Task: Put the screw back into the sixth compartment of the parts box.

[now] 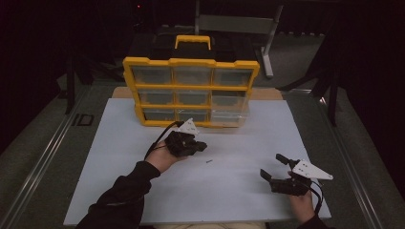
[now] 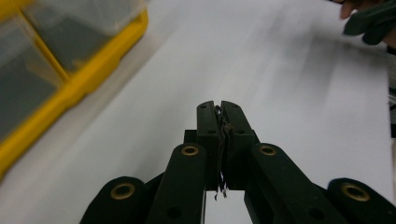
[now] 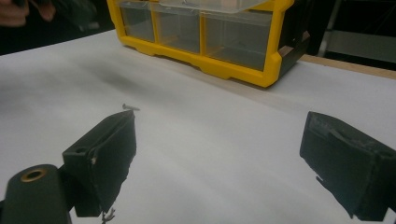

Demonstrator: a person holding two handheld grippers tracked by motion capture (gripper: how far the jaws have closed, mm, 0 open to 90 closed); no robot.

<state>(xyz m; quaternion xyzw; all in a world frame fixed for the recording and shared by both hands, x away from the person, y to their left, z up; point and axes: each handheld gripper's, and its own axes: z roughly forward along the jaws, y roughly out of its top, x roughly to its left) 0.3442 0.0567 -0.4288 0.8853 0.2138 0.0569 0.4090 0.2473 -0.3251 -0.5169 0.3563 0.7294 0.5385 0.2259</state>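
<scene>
Left gripper (image 2: 220,112) jaws sit pressed together, nothing clearly between them; right gripper (image 3: 219,154) jaws gape wide, empty. 1 small screw (image 1: 208,161) lies on the white board (image 1: 143,191), near the yellow drawer organizer (image 1: 191,62). We judge it light, stiff, rollable: pinch across the shank.

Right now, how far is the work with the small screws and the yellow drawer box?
Done: one drawer at the lower right of the organizer is pulled out. In hand: the left gripper is shut on something thin and dark, probably a screw. Left: one small screw lies on the white board; the right gripper waits open.
</scene>
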